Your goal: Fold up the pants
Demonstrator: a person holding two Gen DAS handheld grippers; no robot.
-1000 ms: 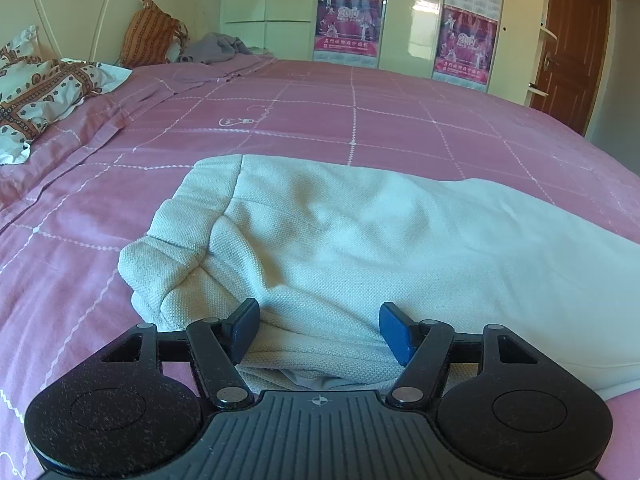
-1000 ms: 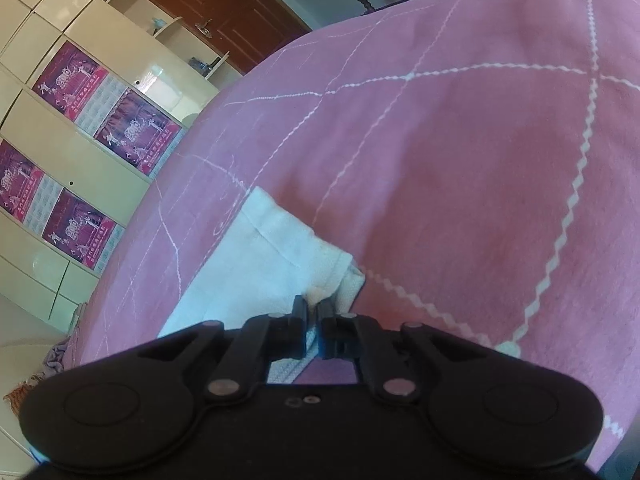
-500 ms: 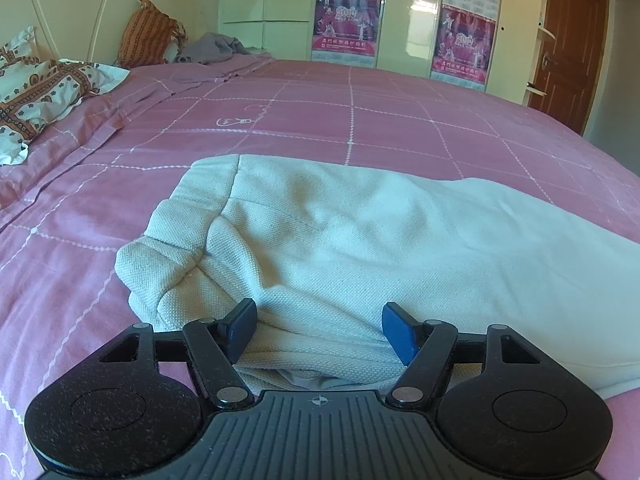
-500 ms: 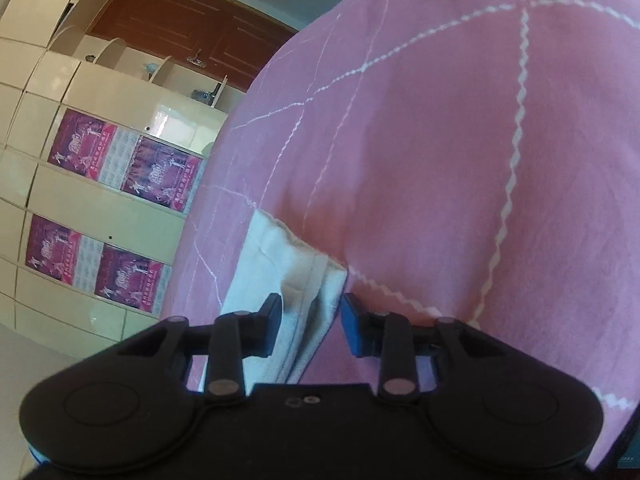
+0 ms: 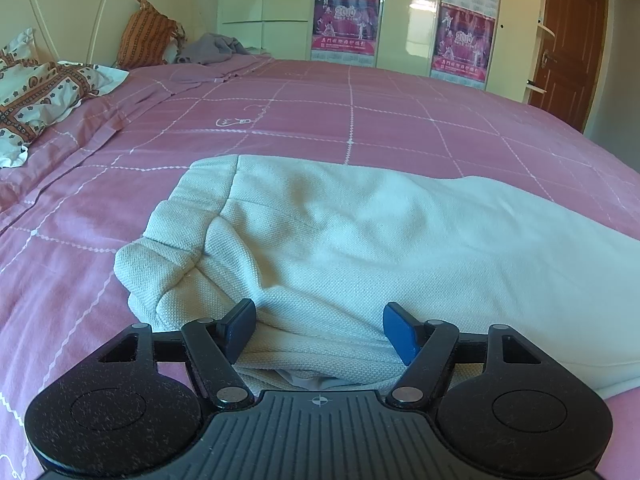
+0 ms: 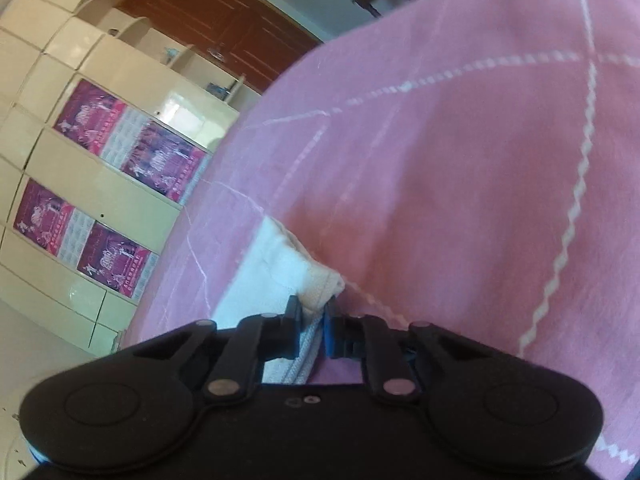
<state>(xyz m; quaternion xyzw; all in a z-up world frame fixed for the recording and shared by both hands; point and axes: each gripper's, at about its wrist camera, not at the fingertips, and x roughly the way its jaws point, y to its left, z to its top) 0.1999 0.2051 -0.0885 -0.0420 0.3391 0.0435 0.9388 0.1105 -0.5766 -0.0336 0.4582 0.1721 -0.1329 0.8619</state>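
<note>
Item: pants (image 5: 380, 248), cream/off-white knit, lying flat on pink bed (image 5: 360, 120) w/ white grid stitching. Waistband end bunching at left, legs running off to right.

Left tongs (image 5: 319, 330): sitting level at near edge of pants, pointing toward far side of bed. Blue pads spread wide, straddling the near fold of fabric, not pinching it. A bit of white lining peeking out just under the fold between them.

Right tongs (image 6: 311, 334): view rolled hard to one side, tilting down at the bedspread. Pads drawn almost together, clamping a thin edge of pants (image 6: 280, 264) at the hem/corner; cloth passing between pads. Rest of the leg trailing away to far left in that view.

Misc.: patterned pillow (image 5: 36, 96) at far left; orange striped cushion (image 5: 146, 40) against headboard; grey garment (image 5: 212, 50) heaped beside it; cream wardrobe w/ purple posters (image 5: 346, 20) along far wall; brown door (image 5: 570, 40) at far right.
</note>
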